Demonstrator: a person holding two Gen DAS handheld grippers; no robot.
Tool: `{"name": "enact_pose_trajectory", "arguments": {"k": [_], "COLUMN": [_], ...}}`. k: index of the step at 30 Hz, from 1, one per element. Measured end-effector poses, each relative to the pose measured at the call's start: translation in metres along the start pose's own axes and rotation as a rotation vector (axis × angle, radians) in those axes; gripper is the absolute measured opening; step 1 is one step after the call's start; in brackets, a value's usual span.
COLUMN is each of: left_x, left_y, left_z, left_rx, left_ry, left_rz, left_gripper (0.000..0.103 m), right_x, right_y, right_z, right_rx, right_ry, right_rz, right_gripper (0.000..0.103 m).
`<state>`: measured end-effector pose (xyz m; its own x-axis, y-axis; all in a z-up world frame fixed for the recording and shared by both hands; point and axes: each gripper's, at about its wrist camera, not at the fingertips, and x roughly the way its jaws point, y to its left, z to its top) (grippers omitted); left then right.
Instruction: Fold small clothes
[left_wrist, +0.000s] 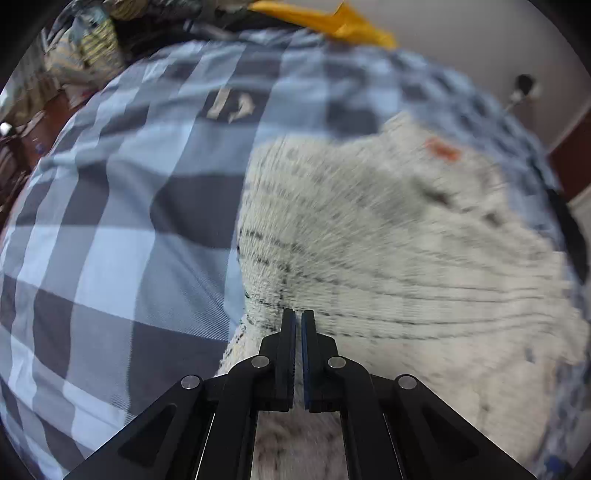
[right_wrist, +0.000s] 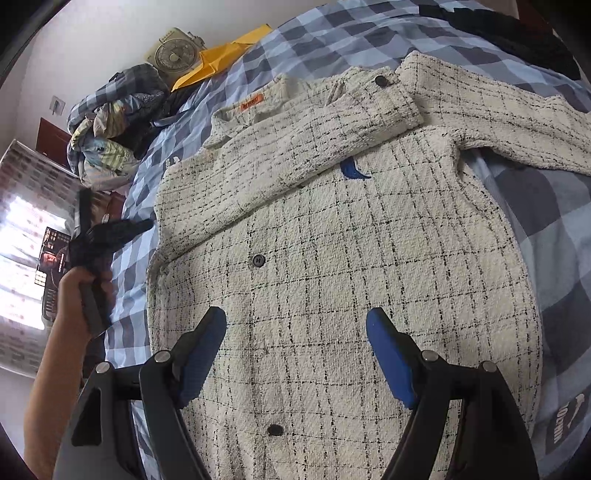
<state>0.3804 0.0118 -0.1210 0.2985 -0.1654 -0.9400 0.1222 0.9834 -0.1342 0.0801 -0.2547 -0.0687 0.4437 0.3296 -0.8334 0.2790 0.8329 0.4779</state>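
A cream tweed shirt-jacket (right_wrist: 332, 240) with thin black checks, dark buttons, an orange neck label and a blue emblem lies face up on a blue checked bedsheet (right_wrist: 554, 229). One sleeve (right_wrist: 314, 136) is folded across the chest; the other stretches off to the right. My right gripper (right_wrist: 295, 332) is open and empty, hovering above the lower front. My left gripper (left_wrist: 298, 314) is shut, its tips at the jacket's left edge (left_wrist: 369, 240), blurred by motion; no cloth shows between the pads. In the right wrist view it (right_wrist: 144, 223) is held by a hand, just left of the jacket.
A pile of crumpled clothes (right_wrist: 110, 125) lies at the head of the bed, with a yellow cloth (right_wrist: 218, 55) and a small fan (right_wrist: 173, 53) beyond. A dark garment (right_wrist: 517, 33) lies at the far right. A wall and bright window are at the left.
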Motion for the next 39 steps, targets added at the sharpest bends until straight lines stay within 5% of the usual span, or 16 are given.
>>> {"name": "enact_pose_trajectory", "arguments": {"k": [5,8,13,17,23,27,34,39], "left_x": [-0.004,-0.053,-0.142,-0.213,-0.234,-0.235,-0.251,-0.247], "left_y": [0.002,-0.012,-0.037,-0.046,-0.062,-0.061,-0.075,-0.064], "left_z": [-0.007,-0.019,-0.068,-0.129,-0.194,-0.224,-0.232,-0.226], "left_rx": [-0.05,0.009,0.092,0.117,0.216,0.253,0.352,0.232], "left_ry": [-0.075,-0.206,-0.342,-0.485,-0.407,-0.444,-0.393,-0.301], "left_rz": [0.084,0.086,0.257,0.194,0.226,0.24,0.009,-0.171], "left_gripper": [0.001,0.001,0.001,0.001,0.002,0.002,0.003,0.003], "right_x": [0.003,0.001,-0.007,-0.017,-0.048,-0.061,-0.143,-0.203], "right_y": [0.001,-0.003,-0.014,-0.028,-0.057,-0.07,-0.124,-0.171], "right_z": [0.003,0.005,0.01,0.016,0.016,0.01,0.005,-0.017], "right_rx": [-0.008,-0.002,0.046,0.088,0.179,0.193,0.241,0.255], "right_ry": [0.009,-0.001,-0.036,-0.039,-0.131,-0.137,-0.217,-0.236], "right_rz": [0.002,0.0,0.015,0.032,0.027,-0.05,-0.085,-0.287], "right_gripper": [0.076,0.076,0.076,0.076,0.076,0.076,0.076,0.076]}}
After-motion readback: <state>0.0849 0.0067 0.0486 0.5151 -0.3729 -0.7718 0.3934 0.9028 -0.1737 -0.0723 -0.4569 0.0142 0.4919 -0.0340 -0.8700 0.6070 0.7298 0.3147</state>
